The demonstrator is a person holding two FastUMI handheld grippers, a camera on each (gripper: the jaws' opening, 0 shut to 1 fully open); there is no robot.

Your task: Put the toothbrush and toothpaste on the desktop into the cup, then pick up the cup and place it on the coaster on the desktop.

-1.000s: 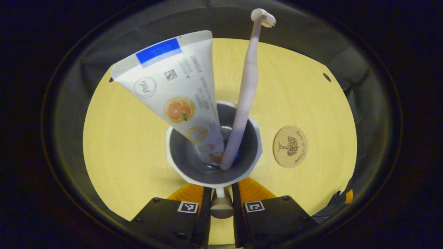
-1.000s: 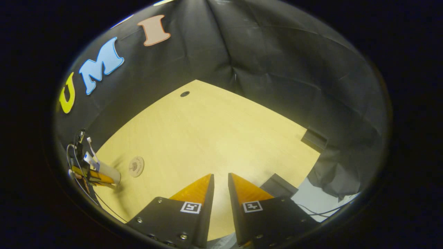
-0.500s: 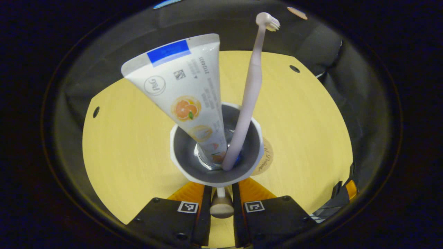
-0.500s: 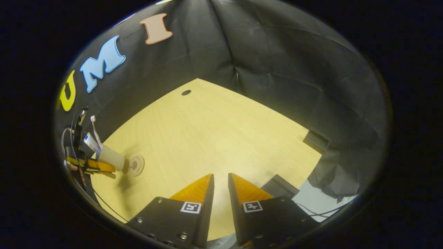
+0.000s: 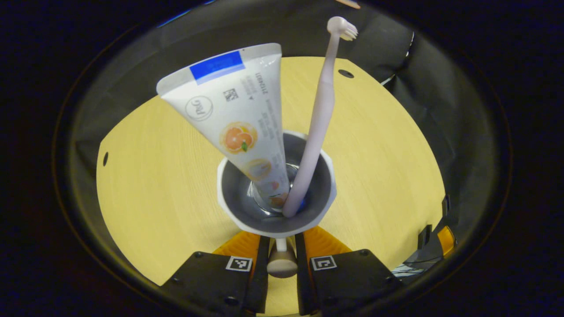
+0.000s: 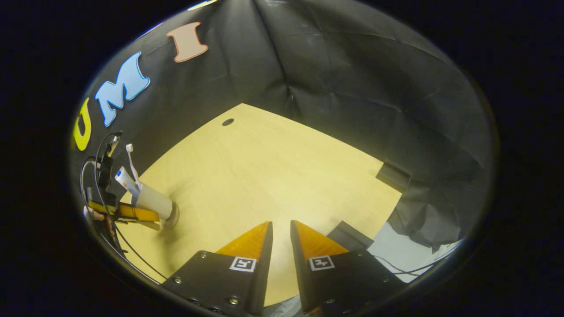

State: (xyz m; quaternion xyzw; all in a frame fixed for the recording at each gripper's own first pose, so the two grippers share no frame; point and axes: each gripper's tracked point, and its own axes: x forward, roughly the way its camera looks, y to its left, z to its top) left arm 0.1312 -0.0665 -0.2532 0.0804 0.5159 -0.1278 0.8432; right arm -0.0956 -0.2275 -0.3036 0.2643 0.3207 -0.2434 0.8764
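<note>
A white cup (image 5: 275, 222) with a grey inside sits straight ahead in the left gripper view. An orange-print toothpaste tube (image 5: 235, 110) and a pale toothbrush (image 5: 320, 110) stand in it. My left gripper (image 5: 282, 240) is shut on the cup's handle (image 5: 282, 262). In the right gripper view the cup (image 6: 154, 201) stands at far left over the round cork coaster (image 6: 173, 216), whose edge peeks out at its base; I cannot tell whether they touch. My right gripper (image 6: 281, 231) hovers over bare desktop, fingers close together with nothing between them.
The light wood desktop (image 6: 264, 176) has cable holes (image 5: 346, 73) (image 5: 105, 158) near its edges. A black box (image 6: 393, 175) sits at the desk's right edge and a dark block (image 6: 348, 233) beside my right fingers. Black cloth walls surround the desk.
My left gripper carried the cup to the right over the coaster, which is now hidden under it in the left gripper view. The right gripper barely moved.
</note>
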